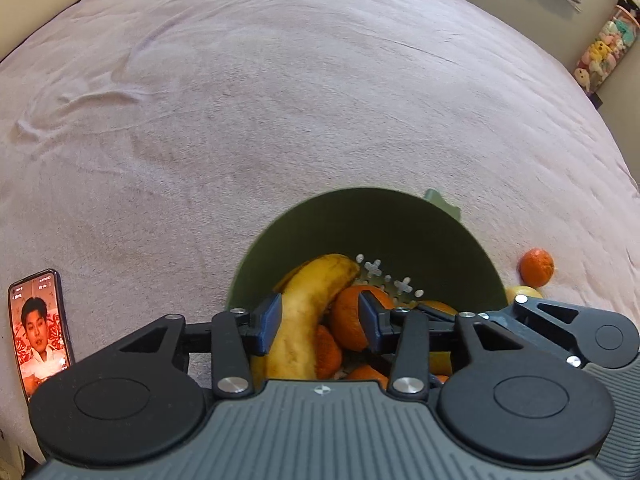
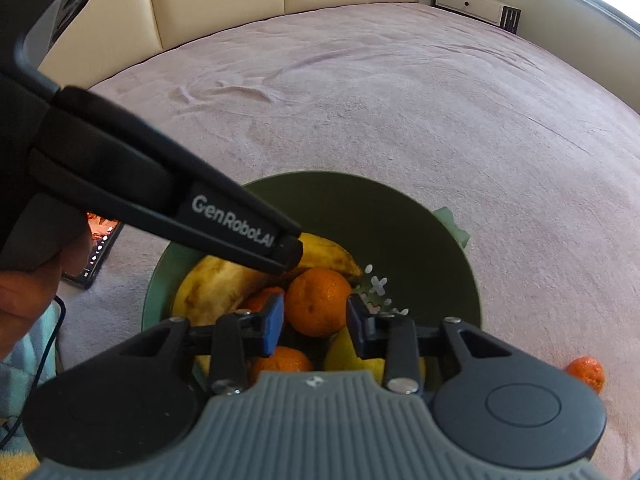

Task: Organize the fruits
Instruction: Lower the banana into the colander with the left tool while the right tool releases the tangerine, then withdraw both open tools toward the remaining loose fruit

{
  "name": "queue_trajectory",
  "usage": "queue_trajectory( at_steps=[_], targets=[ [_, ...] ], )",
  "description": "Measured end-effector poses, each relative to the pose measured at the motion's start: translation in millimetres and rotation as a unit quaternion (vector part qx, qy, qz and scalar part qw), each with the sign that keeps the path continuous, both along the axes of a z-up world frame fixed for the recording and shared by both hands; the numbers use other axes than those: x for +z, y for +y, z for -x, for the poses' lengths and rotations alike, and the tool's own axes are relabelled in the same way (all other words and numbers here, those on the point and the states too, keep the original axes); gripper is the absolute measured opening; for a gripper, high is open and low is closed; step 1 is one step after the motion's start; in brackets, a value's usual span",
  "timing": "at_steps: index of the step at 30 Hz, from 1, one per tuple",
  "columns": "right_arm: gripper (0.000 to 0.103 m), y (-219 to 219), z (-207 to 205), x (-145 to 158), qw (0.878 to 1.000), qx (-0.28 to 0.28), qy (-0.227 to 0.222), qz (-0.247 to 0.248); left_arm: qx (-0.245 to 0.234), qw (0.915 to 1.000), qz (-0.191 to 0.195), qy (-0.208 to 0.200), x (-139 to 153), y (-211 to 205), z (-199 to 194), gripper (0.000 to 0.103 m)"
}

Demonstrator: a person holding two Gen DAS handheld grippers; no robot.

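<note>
The right gripper (image 2: 315,322) hangs over the green bowl (image 2: 404,216), its jaws set on either side of a tangerine (image 2: 318,300) on top of the pile; the pads look just at its sides, but I cannot tell whether they press. The left gripper (image 1: 318,318) is over the same bowl, jaws apart and gripping nothing, with a banana (image 1: 306,312) just inside its left jaw. The banana's long axis runs away from those jaws toward the bowl's far wall.

The bowl holds bananas, several tangerines and something yellow low at its near side. Outside it, on the bed (image 1: 280,100) to the bowl's right, one more tangerine (image 1: 537,267) lies loose; the right gripper is the nearer to it, in my judgement.
</note>
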State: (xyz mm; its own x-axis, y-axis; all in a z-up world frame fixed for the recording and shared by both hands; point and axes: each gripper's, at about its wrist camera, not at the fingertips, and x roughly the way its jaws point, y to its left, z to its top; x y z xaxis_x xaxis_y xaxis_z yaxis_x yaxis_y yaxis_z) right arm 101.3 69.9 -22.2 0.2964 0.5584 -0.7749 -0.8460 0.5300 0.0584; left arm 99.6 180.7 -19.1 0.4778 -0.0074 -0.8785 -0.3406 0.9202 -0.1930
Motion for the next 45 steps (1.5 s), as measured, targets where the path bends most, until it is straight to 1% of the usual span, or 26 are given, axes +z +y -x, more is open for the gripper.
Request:
queue_trajectory(
  at_steps=[5,9,14,18,25,32,35,43,44,45],
  targets=[
    [0.032,-4.3,3.9,5.8,1.0,-0.011,-0.007,0.0,-0.017,0.9998,-0.005,-0.009,5.4,-13.2,0.8,0.049],
    [0.032,-12.9,4.9,11.8,0.999,-0.031,-0.017,0.005,-0.031,0.9993,-0.009,-0.019,11.0,-24.6,2.8,0.049],
    [0.032,-36.6,4.1,20.4,0.997,-0.074,-0.028,0.001,-0.055,0.9977,-0.011,-0.039,18.2,-43.2,5.1,0.05],
    [0.032,-62.8,0.3,27.3,0.993,-0.119,-0.025,-0.012,-0.085,0.9949,-0.011,-0.054,22.7,-62.4,6.3,0.05],
    [0.032,-106.4,0.3,32.7,0.982,-0.188,-0.024,-0.005,-0.137,0.9876,-0.017,-0.074,29.2,-100.0,7.9,0.05],
    [0.033,-145.0,-1.0,24.5,0.97,-0.241,-0.013,0.011,-0.192,0.9768,-0.027,-0.09,30.6,-139.6,16.0,0.052],
    [0.033,-159.0,0.5,19.8,0.967,-0.253,-0.005,0.017,-0.21,0.9722,-0.033,-0.097,29.5,-153.3,20.7,0.052],
    [0.034,-180.7,3.9,4.9,0.963,-0.267,0.013,0.028,-0.228,0.9655,-0.039,-0.119,22.7,-171.9,26.9,0.052],
    [0.035,-183.5,4.6,2.6,0.963,-0.268,0.016,0.029,-0.232,0.9646,-0.04,-0.119,20.7,-173.5,26.7,0.052],
    [0.038,-186.2,4.6,0.2,0.962,-0.27,0.019,0.03,-0.236,0.9636,-0.041,-0.119,18.9,-174.9,26.4,0.052]
  ],
)
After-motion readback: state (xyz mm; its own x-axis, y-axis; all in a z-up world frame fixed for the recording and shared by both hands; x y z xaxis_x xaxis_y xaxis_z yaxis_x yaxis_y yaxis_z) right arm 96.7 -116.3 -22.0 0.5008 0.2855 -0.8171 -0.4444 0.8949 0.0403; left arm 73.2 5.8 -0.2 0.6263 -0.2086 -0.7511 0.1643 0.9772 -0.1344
